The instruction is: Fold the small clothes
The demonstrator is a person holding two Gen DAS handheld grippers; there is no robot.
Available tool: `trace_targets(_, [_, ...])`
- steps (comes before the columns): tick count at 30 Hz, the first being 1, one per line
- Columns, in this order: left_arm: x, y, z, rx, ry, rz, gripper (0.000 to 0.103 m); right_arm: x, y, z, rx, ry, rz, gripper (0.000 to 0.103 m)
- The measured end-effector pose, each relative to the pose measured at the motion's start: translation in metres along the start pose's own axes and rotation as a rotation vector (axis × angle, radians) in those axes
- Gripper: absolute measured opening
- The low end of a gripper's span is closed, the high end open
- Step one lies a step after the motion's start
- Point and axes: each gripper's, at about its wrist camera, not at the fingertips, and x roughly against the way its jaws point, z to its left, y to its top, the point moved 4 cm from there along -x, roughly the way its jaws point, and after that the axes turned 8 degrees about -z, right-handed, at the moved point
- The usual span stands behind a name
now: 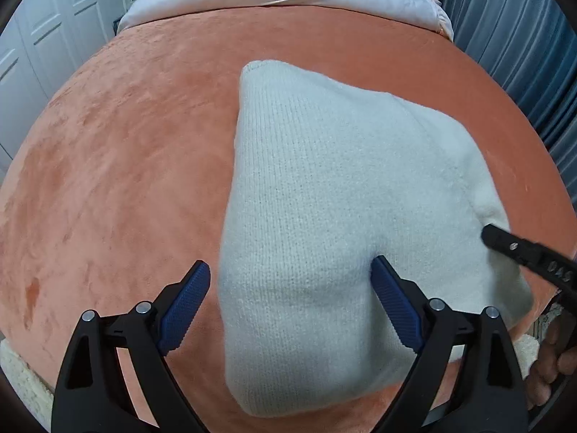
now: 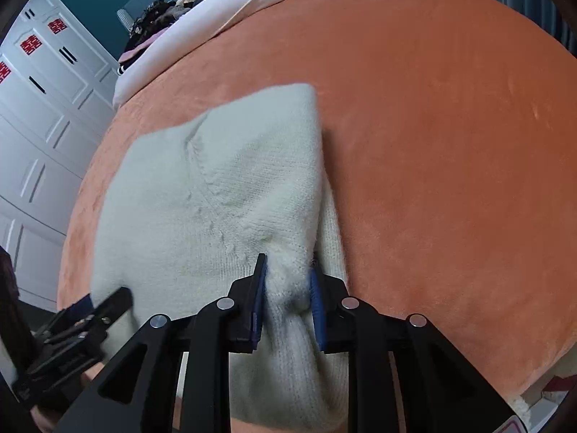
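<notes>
Here, white knit sweater point(image 1: 324, 187) lies part-folded on the orange bedspread point(image 1: 126, 162). Right gripper point(image 2: 286, 299) pinches its bunched edge; left gripper point(image 1: 290, 274) gapes wide over the near hem. Risk: one-sided pull skews the fold.

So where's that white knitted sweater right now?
The white knitted sweater lies on the orange bedspread; the right gripper pinches its near right edge, and the open left gripper straddles its left edge.

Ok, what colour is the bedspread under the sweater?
Orange bedspread, clearest in the right wrist view.
</notes>
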Motion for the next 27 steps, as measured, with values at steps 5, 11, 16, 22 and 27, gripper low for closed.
trace_targets(5, [0.0,-0.002,0.003,0.027,-0.014,0.014,0.089,0.051,0.027,0.038,0.125,-0.018,-0.135,0.025])
trace_targets(11, [0.003,-0.004,-0.001,0.027,-0.015,0.022,0.089,-0.024,-0.006,0.031,0.243,-0.112,0.039,0.022])
trace_targets(16, [0.007,-0.004,0.003,0.023,-0.029,0.025,0.088,0.02,0.009,0.042,0.203,-0.046,-0.048,0.031])
trace_targets(22, [0.011,-0.007,0.003,0.048,-0.049,0.037,0.088,0.035,0.001,-0.005,0.082,-0.097,-0.057,0.05])
trace_targets(27, [0.013,-0.009,-0.001,0.039,-0.055,0.048,0.088,0.028,-0.021,-0.016,-0.022,-0.051,-0.019,0.056])
